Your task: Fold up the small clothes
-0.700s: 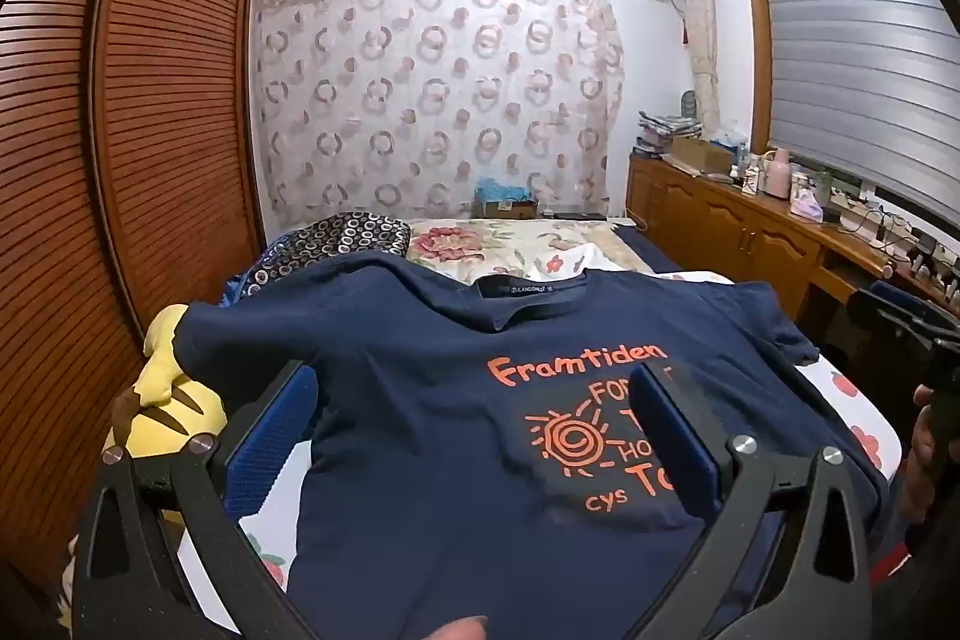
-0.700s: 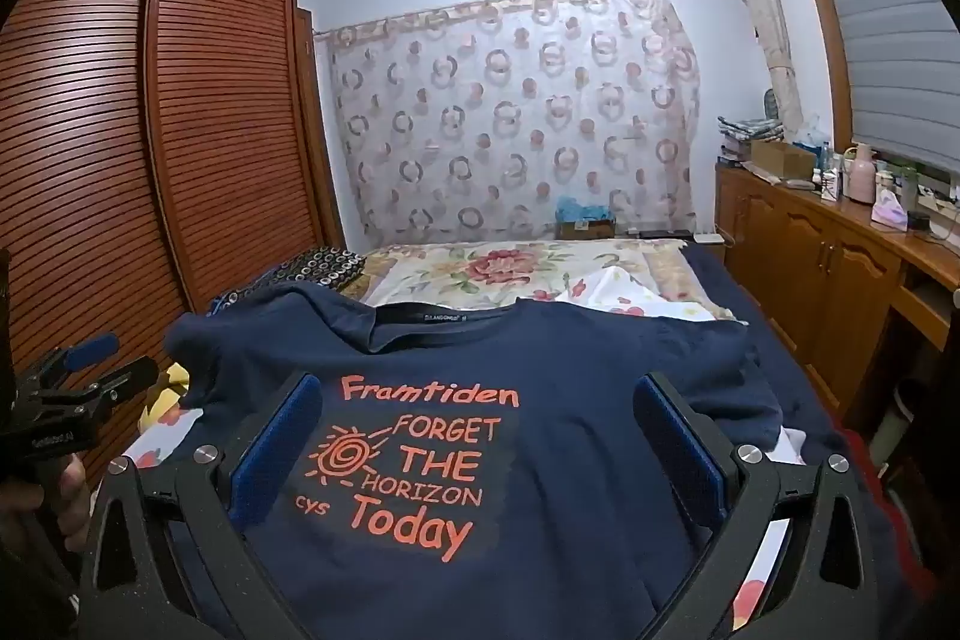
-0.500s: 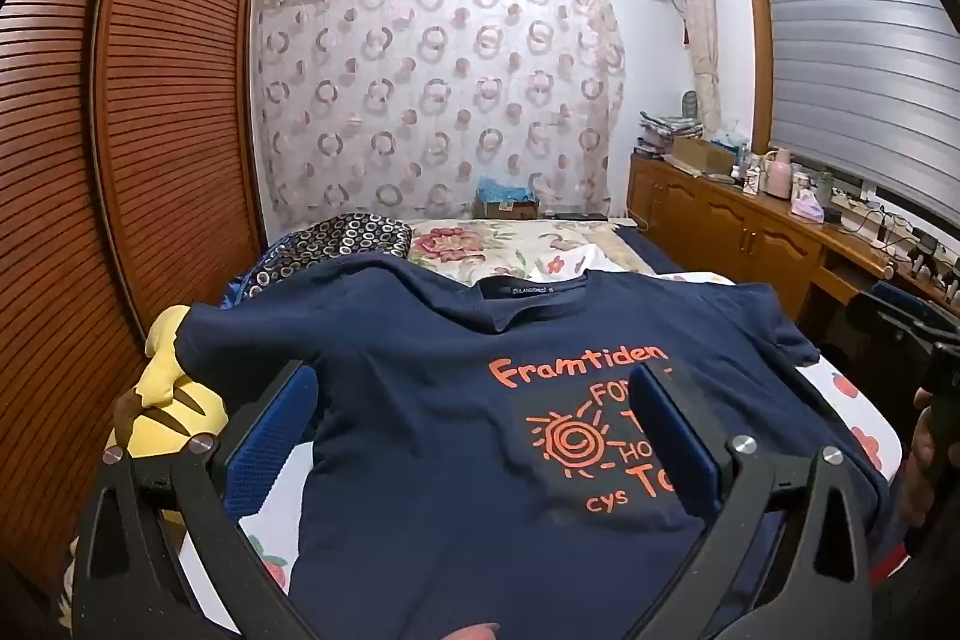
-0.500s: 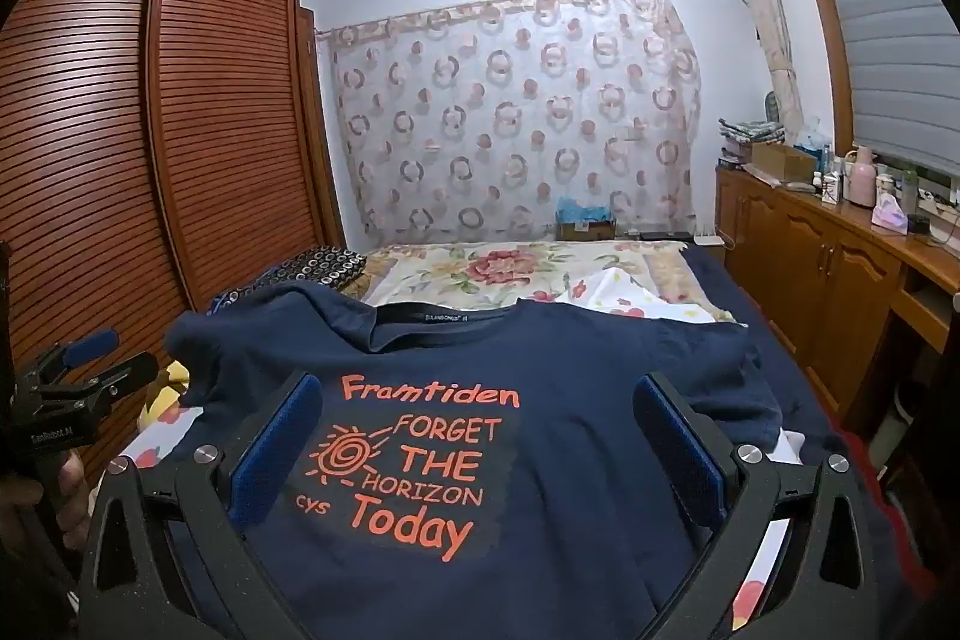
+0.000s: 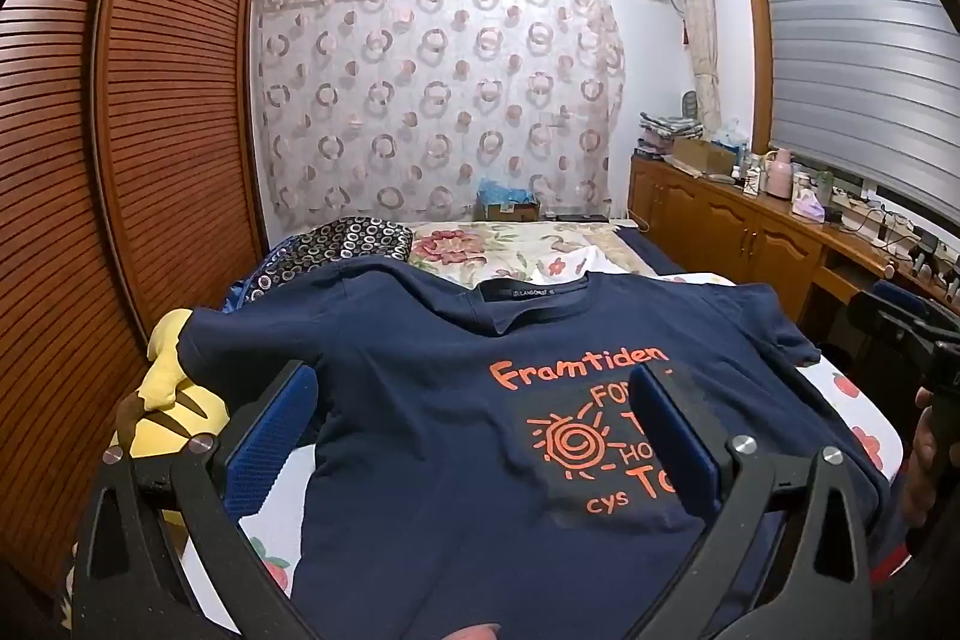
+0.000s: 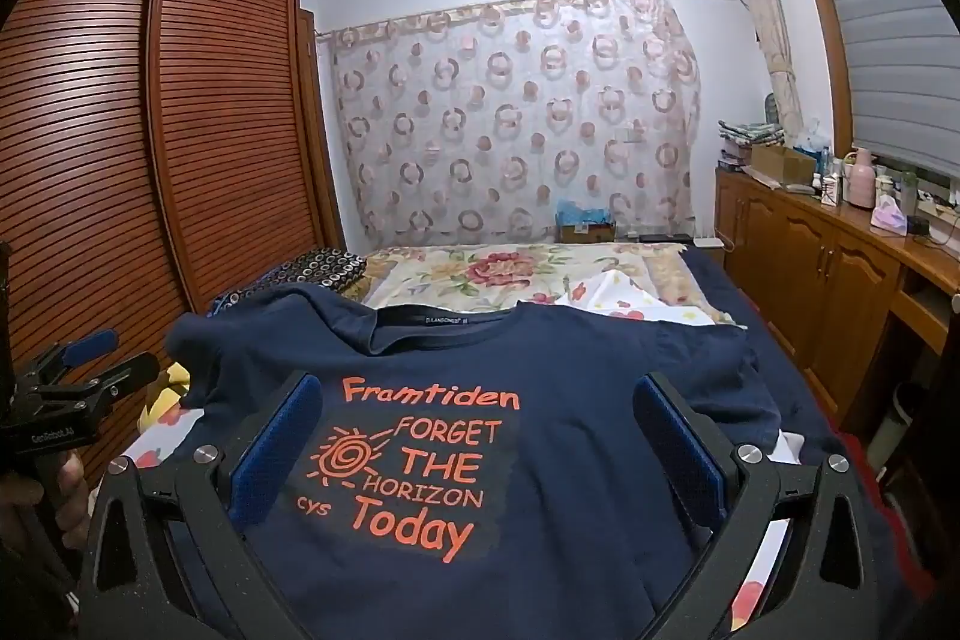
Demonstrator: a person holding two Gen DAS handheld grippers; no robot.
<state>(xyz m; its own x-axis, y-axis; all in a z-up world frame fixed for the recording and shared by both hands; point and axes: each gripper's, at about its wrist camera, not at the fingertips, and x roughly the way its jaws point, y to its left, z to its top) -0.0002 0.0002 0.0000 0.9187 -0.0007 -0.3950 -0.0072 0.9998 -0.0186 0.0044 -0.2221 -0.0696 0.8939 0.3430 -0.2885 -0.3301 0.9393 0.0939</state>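
Observation:
A navy T-shirt (image 5: 432, 400) with orange print lies spread face up on the bed, collar away from me; it also shows in the right wrist view (image 6: 570, 400). My left gripper (image 5: 474, 436) is open and empty, hovering over the shirt's lower left part, its fingers wide apart. My right gripper (image 6: 474, 448) is open and empty over the shirt's lower middle, straddling the print. The left gripper shows at the left edge of the right wrist view (image 6: 90, 376). The right gripper shows at the right edge of the left wrist view (image 5: 900, 322).
A yellow plush toy (image 5: 168, 400) lies left of the shirt. A patterned dark pillow (image 5: 342, 244) and floral bedding (image 6: 510, 274) lie beyond the collar. A slatted wardrobe (image 5: 150, 130) stands left, a wooden cabinet with clutter (image 6: 840, 268) right.

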